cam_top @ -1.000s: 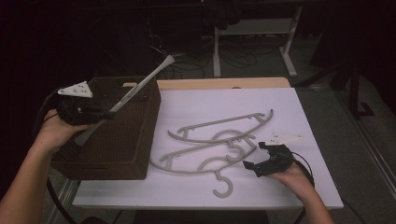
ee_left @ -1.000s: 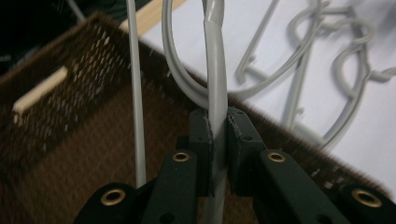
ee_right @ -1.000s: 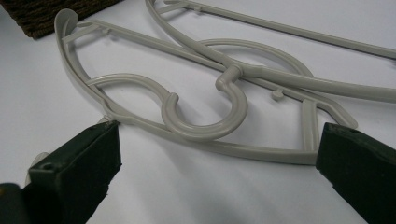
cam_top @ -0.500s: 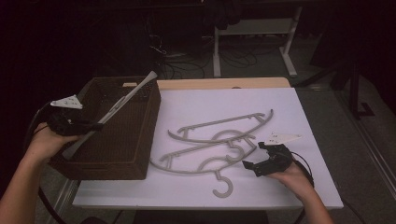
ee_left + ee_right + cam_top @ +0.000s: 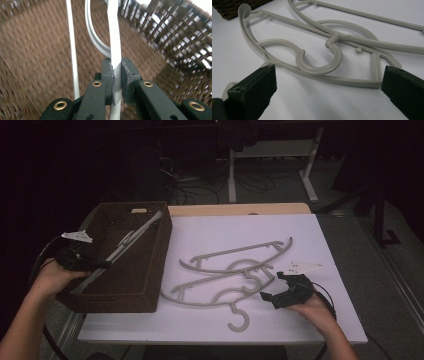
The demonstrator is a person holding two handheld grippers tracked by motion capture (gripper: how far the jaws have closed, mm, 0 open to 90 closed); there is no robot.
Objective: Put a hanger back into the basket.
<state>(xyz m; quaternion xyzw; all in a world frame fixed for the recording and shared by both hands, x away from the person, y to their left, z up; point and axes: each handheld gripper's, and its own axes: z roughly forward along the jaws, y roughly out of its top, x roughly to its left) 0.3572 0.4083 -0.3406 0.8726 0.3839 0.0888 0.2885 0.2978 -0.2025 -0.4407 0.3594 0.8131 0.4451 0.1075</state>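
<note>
A grey plastic hanger (image 5: 131, 240) lies slanted inside the dark wicker basket (image 5: 150, 270) at the table's left. My left gripper (image 5: 92, 266) is shut on the hanger's bar (image 5: 115, 50), pads pressed on both sides, low in the basket. On the white tabletop, two more grey hangers (image 5: 235, 265) lie overlapping. My right gripper (image 5: 274, 289) rests on the table just right of them, jaws wide open with nothing between; the hangers (image 5: 319, 57) lie in front of it, hooks crossing.
The white tabletop (image 5: 210, 227) has bare room behind and to the right of the hangers. The basket wall (image 5: 180, 37) rises close on the right of the left gripper. Beyond the table are dark floor, cables and a stand's legs (image 5: 310, 185).
My left gripper has sunk and drawn toward the near left with the hanger, which now lies lower inside the basket. The right gripper has kept still.
</note>
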